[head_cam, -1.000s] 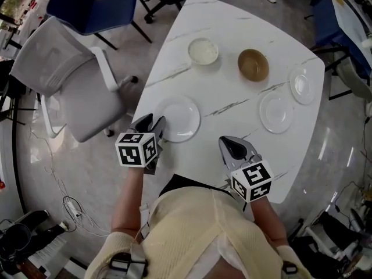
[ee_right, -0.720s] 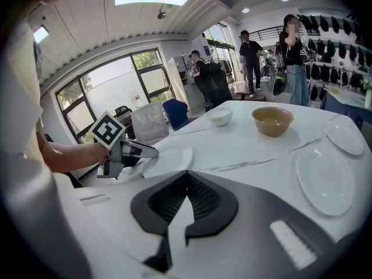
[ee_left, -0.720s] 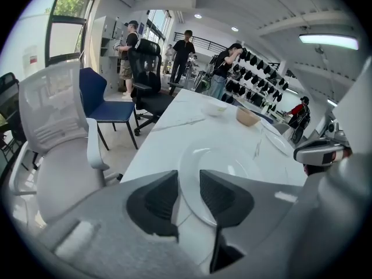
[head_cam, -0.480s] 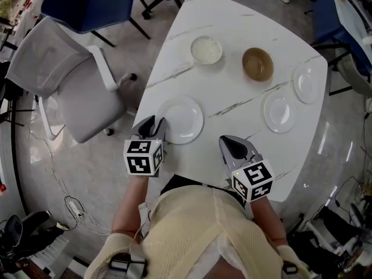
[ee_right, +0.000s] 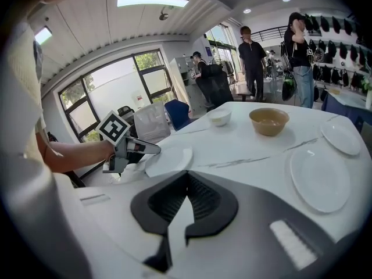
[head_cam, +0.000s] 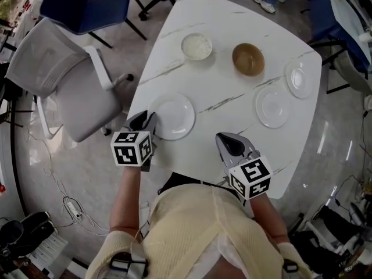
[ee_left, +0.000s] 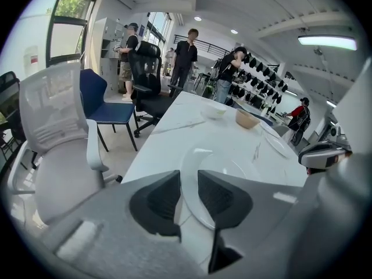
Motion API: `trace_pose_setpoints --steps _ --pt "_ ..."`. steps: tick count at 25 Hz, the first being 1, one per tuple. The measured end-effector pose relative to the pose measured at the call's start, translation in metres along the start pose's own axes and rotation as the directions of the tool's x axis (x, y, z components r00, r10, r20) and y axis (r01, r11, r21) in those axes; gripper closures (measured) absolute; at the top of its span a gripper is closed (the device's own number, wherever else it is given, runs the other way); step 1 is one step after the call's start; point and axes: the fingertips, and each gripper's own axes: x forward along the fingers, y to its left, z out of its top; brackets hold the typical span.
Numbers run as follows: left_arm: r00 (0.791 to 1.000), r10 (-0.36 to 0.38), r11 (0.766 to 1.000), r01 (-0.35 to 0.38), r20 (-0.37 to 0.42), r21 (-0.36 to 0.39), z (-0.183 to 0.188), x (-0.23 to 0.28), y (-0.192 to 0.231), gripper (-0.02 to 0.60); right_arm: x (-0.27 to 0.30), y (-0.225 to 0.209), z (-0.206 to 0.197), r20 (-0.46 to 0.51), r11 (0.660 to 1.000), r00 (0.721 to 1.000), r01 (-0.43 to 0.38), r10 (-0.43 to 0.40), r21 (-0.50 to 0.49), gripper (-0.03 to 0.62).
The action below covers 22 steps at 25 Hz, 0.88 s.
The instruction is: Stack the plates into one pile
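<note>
A white plate [head_cam: 171, 116] lies near the table's left front edge, and its near rim sits between the jaws of my left gripper [head_cam: 148, 121]. Those jaws are closing, with a narrow gap still showing around the rim [ee_left: 224, 163]. The right gripper view shows the same plate [ee_right: 168, 160] with the left gripper [ee_right: 145, 150] at its edge. Two more white plates [head_cam: 272, 106] [head_cam: 299, 78] lie apart at the right of the table. My right gripper [head_cam: 229, 141] hovers over the front edge, shut and empty [ee_right: 186, 179].
A white bowl [head_cam: 196, 46] and a brown bowl [head_cam: 248, 59] stand at the far side of the white marble table [head_cam: 226, 92]. A grey office chair [head_cam: 58, 92] is close on the left, with a blue chair [head_cam: 87, 2] behind it. People stand in the room beyond.
The left gripper's jaws have narrowed around the near plate's rim. The right gripper has stayed where it was, still shut.
</note>
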Motion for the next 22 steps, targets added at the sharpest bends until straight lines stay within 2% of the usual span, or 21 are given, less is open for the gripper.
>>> trace_pose_setpoints --steps 6,12,22 --pt "0.999 -0.005 1.000 0.005 0.053 -0.016 0.013 -0.013 -0.007 0.509 -0.017 -0.003 -0.002 0.021 1.000 1.000 0.003 -0.003 0.003 0.594" --pt "0.997 -0.013 0.999 0.009 0.080 0.047 0.026 -0.027 -0.026 0.526 -0.026 -0.001 -0.005 0.028 1.000 1.000 0.000 0.000 -0.004 0.594" --pt "0.987 -0.100 0.989 0.085 0.129 0.120 0.038 -0.046 -0.082 0.551 -0.045 -0.005 -0.010 0.058 1.000 0.998 -0.005 0.006 -0.011 0.594"
